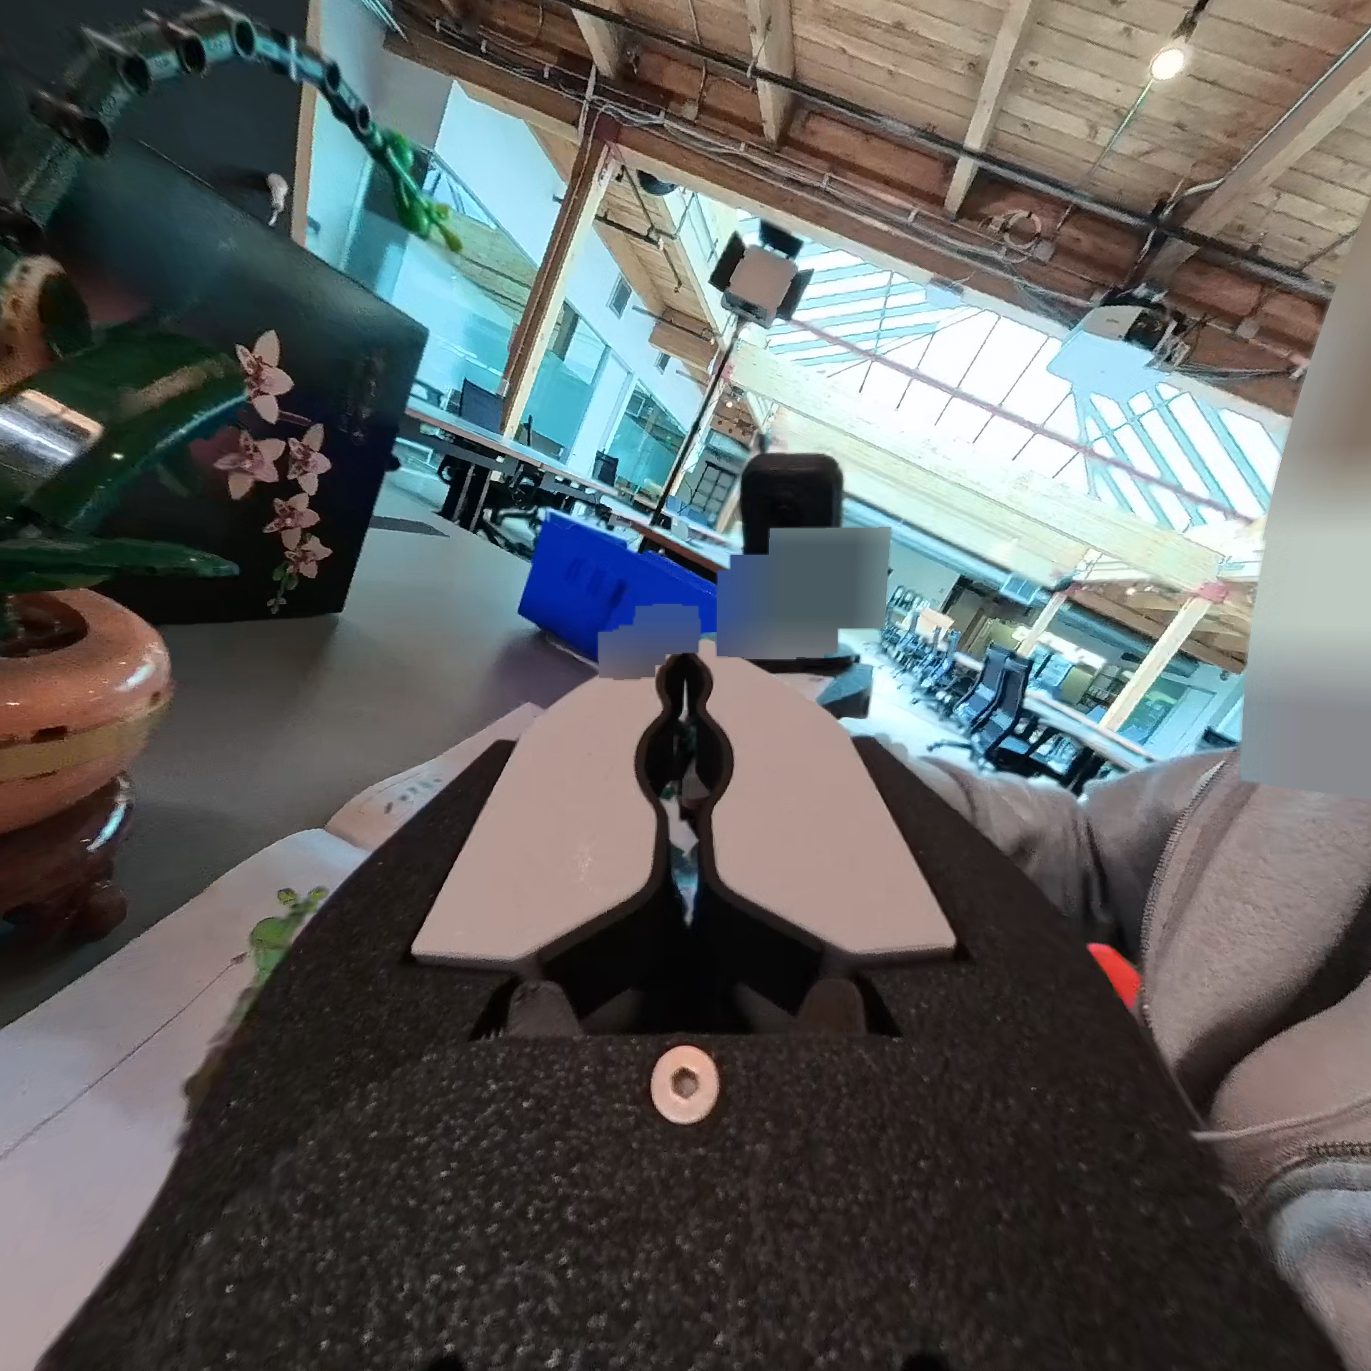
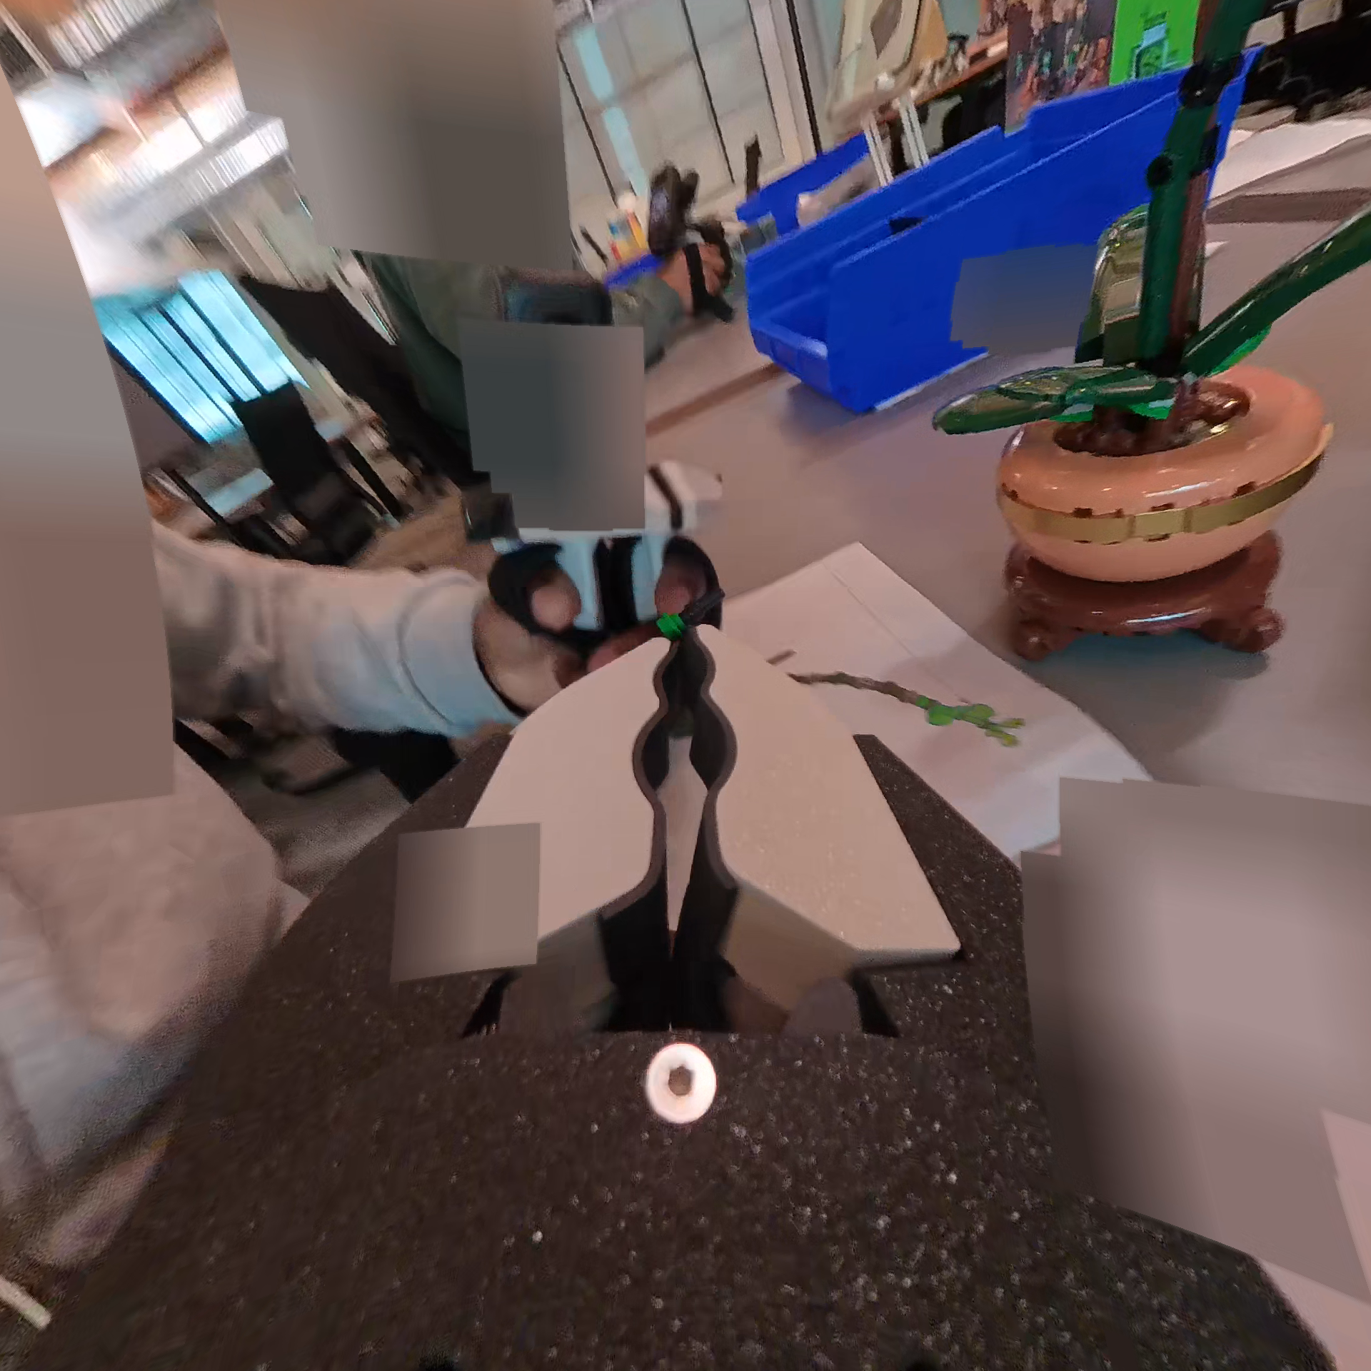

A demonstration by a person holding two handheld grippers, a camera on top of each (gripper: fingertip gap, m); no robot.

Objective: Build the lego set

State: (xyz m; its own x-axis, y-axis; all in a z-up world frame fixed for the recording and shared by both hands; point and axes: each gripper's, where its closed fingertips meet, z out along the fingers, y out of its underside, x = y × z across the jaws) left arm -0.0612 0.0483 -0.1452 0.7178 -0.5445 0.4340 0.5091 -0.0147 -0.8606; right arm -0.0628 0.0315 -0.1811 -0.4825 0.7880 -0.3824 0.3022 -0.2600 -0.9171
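**Q:** Grey sleeve (image 2: 297,630), pose?
**A:** Stretched in level from the left of the right wrist view. Hand (image 2: 519,645) wrapped round the handle of the left gripper (image 1: 686,668), fingers through black loops. Tips of that gripper pressed together and aimed up toward the timber ceiling (image 1: 964,111). Cannot tell if anything is between them.

**Q:** Right gripper (image 2: 679,653)?
**A:** Closed, pinching a dark stem piece (image 2: 690,616) at the very tips. Green joint just above the pads, stem slanting up to the right, held close to the hand.

**Q:** Counts?
**A:** One brick-built potted plant (image 2: 1157,475) on the grey table (image 2: 853,482). One loose sprig (image 2: 927,701) lying on white paper (image 2: 853,608). Two blue bins (image 2: 890,319) side by side behind. One dark flower-printed box (image 1: 260,371) beside the plant.
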